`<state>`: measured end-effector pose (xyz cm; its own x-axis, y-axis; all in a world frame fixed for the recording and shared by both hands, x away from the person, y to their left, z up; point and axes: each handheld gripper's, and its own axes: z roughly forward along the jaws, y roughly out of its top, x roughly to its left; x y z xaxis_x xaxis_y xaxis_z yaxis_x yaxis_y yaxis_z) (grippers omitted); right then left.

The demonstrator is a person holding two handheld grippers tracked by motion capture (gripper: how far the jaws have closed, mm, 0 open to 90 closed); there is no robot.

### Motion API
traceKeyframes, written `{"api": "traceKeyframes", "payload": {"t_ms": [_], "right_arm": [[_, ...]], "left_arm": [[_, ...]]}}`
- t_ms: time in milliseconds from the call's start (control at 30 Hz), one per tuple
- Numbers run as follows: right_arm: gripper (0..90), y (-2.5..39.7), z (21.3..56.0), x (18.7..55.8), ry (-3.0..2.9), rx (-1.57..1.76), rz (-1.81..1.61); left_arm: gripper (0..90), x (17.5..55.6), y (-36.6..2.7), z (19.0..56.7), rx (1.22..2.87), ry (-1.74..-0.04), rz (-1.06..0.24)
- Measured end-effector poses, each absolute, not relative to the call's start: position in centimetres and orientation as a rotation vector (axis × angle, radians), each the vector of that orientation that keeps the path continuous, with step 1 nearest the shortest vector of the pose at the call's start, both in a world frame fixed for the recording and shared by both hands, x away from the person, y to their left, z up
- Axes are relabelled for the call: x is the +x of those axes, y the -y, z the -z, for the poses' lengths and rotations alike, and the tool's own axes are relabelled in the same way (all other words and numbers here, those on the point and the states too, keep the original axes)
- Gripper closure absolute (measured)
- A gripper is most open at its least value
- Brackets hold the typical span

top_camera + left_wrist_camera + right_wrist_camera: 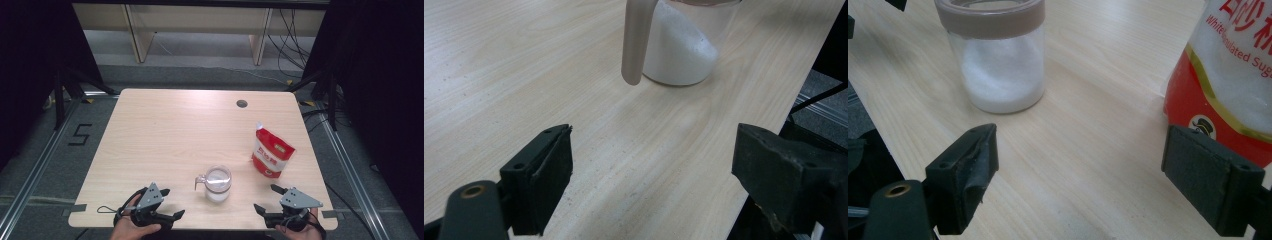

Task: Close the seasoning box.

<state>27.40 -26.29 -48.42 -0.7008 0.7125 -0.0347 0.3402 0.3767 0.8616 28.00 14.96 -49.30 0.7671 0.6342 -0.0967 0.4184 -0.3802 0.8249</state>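
Glass jar (218, 183) of white sugar, standing upright near the front edge of the wooden table (165, 130), between the two grippers and touching neither. From the high view: clear handle pointing left, red-and-white sugar pouch (270, 152) standing near, to the right and slightly behind. Left gripper (170, 204) held over the front left edge, jaws spread wide, empty; right gripper (267, 199) over the front right edge, jaws likewise apart, nothing between them. From the left gripper view: handle (634, 42) hanging down in front of the jar (679, 50), sugar banked in a slope inside, table edge running off to the right. From the right gripper view: brownish-pink collar around the jar's mouth (990, 17), sugar filling the lower part, and on the pouch (1228, 85) printed words readable as "White" and "Sugar", a detail too small in the high view.
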Motion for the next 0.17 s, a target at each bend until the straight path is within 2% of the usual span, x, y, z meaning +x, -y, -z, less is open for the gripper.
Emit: {"api": "traceKeyframes", "payload": {"t_ms": [167], "right_arm": [[16.0, 26.23, 48.42, 27.36, -2.244, 0.913, -1.25]], "left_arm": [[16.3, 27.98, -14.85, 49.34, 2.027, -0.794, -0.284]]}}
